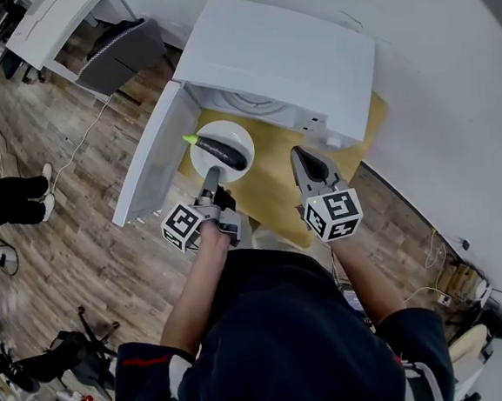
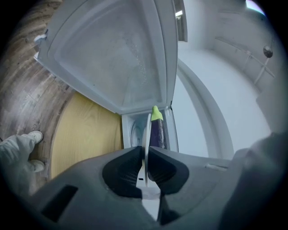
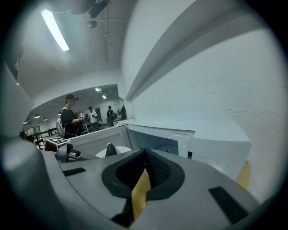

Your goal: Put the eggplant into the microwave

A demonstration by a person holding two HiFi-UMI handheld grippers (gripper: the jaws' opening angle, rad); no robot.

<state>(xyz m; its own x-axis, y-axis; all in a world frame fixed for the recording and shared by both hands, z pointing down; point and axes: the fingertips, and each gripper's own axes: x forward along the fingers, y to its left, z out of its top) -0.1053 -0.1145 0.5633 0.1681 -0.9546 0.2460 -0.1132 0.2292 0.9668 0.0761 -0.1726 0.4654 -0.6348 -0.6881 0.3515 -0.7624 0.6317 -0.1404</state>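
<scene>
The microwave [image 1: 282, 53] stands open at the table's [image 1: 273, 198] far edge, and before its mouth the plate [image 1: 227, 132], pinched by its rim in the left claw [image 1: 213, 176], could tilt and roll the eggplant [image 1: 222, 151] off, while the right claw [image 1: 300, 155], pressed together, holds nothing.

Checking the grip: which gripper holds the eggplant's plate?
The left gripper, clamped on the white plate at its rim; the right gripper is shut on nothing, beside it.

One eggplant [image 1: 222, 151], one plate [image 1: 230, 128], one microwave [image 1: 282, 57], two grippers [image 1: 212, 176] [image 1: 299, 153]; perhaps three bystanders [image 3: 69, 117]
</scene>
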